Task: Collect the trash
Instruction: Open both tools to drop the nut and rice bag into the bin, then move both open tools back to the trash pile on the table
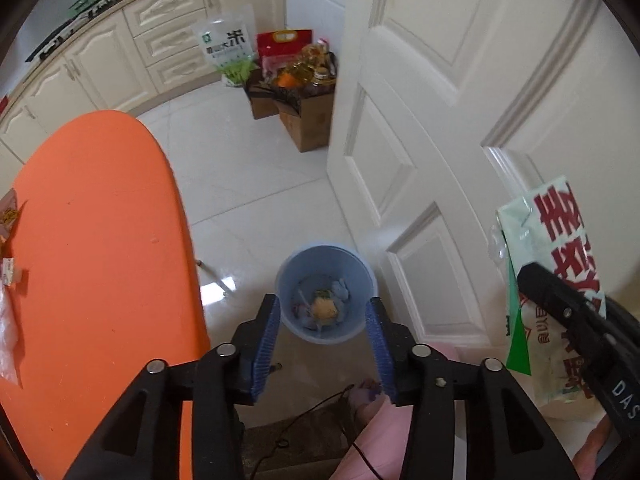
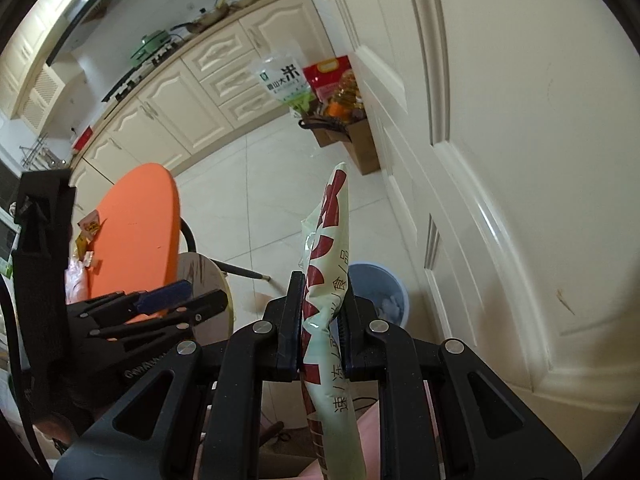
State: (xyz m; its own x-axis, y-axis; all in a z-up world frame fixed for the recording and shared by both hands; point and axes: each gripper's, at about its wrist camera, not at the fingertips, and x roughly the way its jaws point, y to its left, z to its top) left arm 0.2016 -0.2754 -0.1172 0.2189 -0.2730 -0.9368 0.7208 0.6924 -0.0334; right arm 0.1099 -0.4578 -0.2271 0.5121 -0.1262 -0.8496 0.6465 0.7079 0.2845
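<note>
A blue trash bin (image 1: 326, 292) stands on the white tile floor by the door, with several scraps inside. My left gripper (image 1: 322, 312) is open and empty, held above the bin so that it shows between the blue pads. My right gripper (image 2: 323, 300) is shut on a pale green food bag with red print (image 2: 326, 264), held upright; the bag also shows in the left wrist view (image 1: 556, 264). In the right wrist view the bin (image 2: 380, 294) lies just right of the bag, partly hidden. Small wrappers (image 2: 90, 226) lie on the orange table (image 1: 100, 240).
A white panelled door (image 1: 440, 120) stands close on the right. Cardboard boxes with bottles (image 1: 300, 96) and a rice bag (image 1: 228, 46) sit by the cream cabinets (image 1: 132, 60). A round stool (image 2: 208, 280) and my pink-clad leg (image 1: 380, 432) are below.
</note>
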